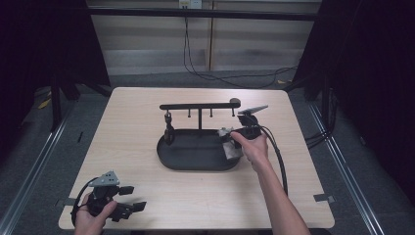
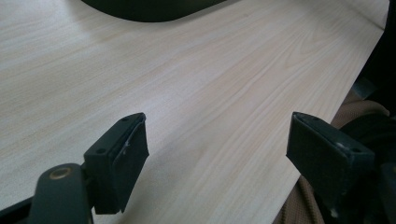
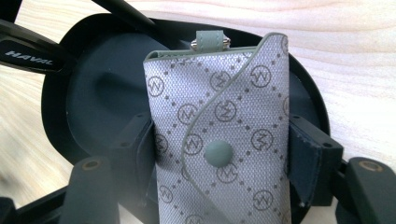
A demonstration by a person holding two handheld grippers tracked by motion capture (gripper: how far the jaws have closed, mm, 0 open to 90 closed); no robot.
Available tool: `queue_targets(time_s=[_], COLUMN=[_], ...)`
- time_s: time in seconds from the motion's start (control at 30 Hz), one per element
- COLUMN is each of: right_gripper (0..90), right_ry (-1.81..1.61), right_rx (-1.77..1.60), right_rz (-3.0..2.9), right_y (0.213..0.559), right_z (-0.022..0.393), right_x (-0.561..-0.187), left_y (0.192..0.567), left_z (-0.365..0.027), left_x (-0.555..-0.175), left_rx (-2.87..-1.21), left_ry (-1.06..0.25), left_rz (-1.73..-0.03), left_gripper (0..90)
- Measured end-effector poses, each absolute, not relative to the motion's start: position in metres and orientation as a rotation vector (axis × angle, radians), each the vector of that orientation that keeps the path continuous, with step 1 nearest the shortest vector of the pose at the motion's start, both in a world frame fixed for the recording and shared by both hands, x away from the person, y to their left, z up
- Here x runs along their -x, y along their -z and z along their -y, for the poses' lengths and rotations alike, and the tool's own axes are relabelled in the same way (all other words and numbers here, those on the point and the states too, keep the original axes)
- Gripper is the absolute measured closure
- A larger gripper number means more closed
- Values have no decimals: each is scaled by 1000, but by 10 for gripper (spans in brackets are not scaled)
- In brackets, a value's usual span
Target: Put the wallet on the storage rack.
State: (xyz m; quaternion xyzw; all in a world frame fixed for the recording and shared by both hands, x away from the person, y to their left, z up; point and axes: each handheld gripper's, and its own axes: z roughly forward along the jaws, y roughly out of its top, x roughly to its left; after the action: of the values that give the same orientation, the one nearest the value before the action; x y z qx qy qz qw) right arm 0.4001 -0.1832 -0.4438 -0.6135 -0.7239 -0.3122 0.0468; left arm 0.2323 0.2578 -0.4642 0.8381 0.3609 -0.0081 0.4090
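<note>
Scene: pale wooden table [image 1: 147, 147], black oval tray [image 1: 195, 164] at centre, a T-shaped rack [image 1: 199, 105] of small hooks rising from its far side.
Right gripper [image 3: 219, 154]: clamped on a small grey key pouch [image 3: 219, 121], pads pressing both long edges so the flap stays facing up and the top loop points ahead.
Pouch location: held just above the right end of the tray [image 3: 93, 93], seen beside the right hand [image 1: 254, 147] in the high view, below the right end of the rack.
Likely reason for the grip: sides pinched low, leaving the loop end free, judged suited to hooking onto the rack or setting down in the tray.
Pouch look: woven silver-grey fabric, repeated circled monogram and dotted diamond grid, curved flap edged in sage green, round green snap [image 3: 219, 153], short green tab with metal studs at the top.
Also on the rack: a dark item [image 1: 169, 129] hanging from the left hook.
Left gripper [image 2: 215, 149]: jaws wide apart, nothing between, parked near the table's near left corner, apparently out of the way.
</note>
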Motion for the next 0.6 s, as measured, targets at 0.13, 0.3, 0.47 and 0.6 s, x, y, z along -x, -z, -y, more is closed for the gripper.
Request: queue_targets(time_s=[0.13,0.3,0.47,0.6], right_gripper=[325,325,324,322], right_ry=[965,948,897,894], right_rx=[1875,1867,1883,1878], right_rz=[2199,2201,2214,2252], right_y=[447,454,461,464], right_z=[181,174,169,167], right_x=[-401,-403,-403,-403], left_y=[464,464,464,464], left_z=[-258,-258,-258,-258], left_x=[-232,-232,-232,-233], left_rx=[-2114,-2112,-2109,-2115], left_ry=[25,19,29,29], left_rz=[-904,-906,-909,-904], left_gripper=[204,204,204,204])
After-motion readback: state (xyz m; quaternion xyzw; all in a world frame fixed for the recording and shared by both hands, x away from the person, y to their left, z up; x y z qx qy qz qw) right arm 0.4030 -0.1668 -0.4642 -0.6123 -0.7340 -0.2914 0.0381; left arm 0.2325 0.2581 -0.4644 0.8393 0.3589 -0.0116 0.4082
